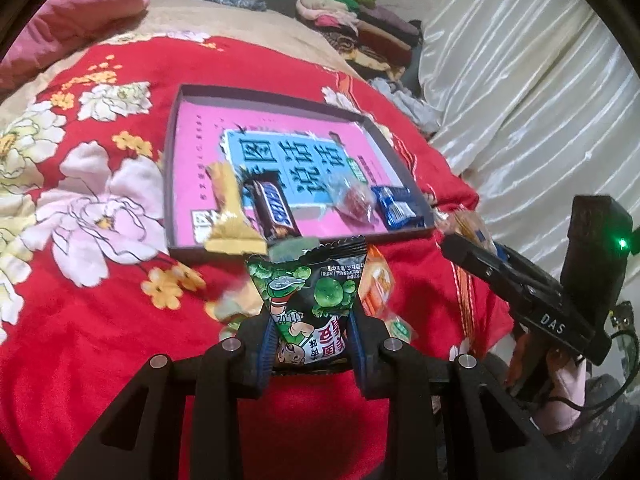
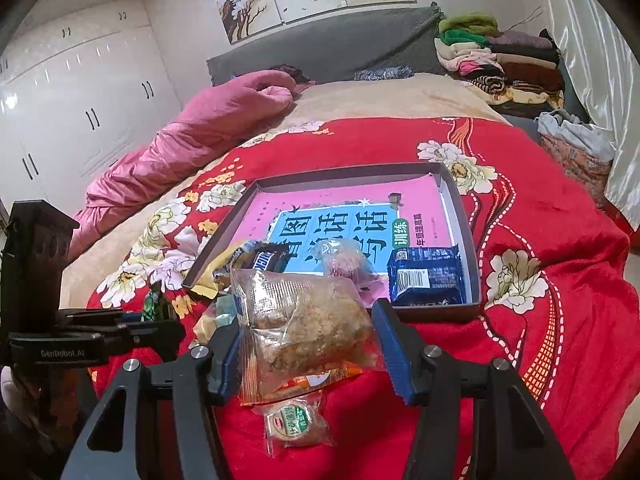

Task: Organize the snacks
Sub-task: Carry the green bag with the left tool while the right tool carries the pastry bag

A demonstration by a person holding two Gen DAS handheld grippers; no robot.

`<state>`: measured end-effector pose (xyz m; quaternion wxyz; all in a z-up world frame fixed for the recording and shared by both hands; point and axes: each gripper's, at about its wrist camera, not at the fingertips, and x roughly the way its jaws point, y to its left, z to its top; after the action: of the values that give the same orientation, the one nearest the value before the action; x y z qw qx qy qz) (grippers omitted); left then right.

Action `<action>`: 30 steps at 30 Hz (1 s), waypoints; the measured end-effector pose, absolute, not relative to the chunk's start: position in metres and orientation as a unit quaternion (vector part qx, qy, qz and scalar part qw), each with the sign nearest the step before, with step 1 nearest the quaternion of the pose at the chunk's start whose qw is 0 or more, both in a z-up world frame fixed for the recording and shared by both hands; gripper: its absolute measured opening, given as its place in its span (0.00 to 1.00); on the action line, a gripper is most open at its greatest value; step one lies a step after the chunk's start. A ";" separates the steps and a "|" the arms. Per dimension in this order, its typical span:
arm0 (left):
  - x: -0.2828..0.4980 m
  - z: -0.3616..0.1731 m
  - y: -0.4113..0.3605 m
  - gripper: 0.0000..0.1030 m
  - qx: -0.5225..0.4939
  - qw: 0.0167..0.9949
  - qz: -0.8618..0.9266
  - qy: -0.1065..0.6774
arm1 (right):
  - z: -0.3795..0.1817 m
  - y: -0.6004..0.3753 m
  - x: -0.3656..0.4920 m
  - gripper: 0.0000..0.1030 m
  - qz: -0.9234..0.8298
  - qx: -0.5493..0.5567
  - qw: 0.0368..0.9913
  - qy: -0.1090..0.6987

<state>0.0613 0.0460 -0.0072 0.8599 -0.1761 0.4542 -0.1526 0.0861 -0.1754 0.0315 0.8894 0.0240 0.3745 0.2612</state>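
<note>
"SNICKERS" is printed on the brown chocolate bar [image 1: 276, 210] lying in the tray. "DAS" is seen on the right gripper [image 1: 452, 240] body, and "GenRobot.AI" on the left gripper [image 2: 168, 320]. "2011" can be made out on the green pea packet [image 1: 310, 304]. A barcode is shown on the blue packet [image 2: 426, 278].

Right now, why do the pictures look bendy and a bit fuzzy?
Left wrist view: the fisheye curves the tray, and the gold wrapper looks smeared. Right wrist view: black corners, glare on the wardrobe, and the clear snack bag is sharp.
</note>
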 end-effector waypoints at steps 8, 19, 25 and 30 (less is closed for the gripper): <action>0.070 -0.003 0.073 0.31 -0.192 0.871 -0.124 0.436 | 0.033 -0.174 0.087 0.57 0.264 0.030 0.890 0.372; 0.083 -0.002 0.093 0.31 -0.202 0.879 -0.101 0.419 | 0.036 -0.174 0.089 0.57 0.260 0.034 0.894 0.365; 0.088 0.000 0.099 0.31 -0.203 0.885 -0.095 0.409 | 0.039 -0.174 0.092 0.57 0.256 0.035 0.896 0.361; 0.094 0.000 0.095 0.31 -0.195 0.889 -0.099 0.402 | 0.038 -0.172 0.097 0.57 0.256 0.036 0.896 0.362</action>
<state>0.0935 0.0952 -0.0001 0.8893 -0.1945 0.4018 -0.0990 0.0972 -0.1723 0.0379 0.8958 0.0362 0.3619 0.2555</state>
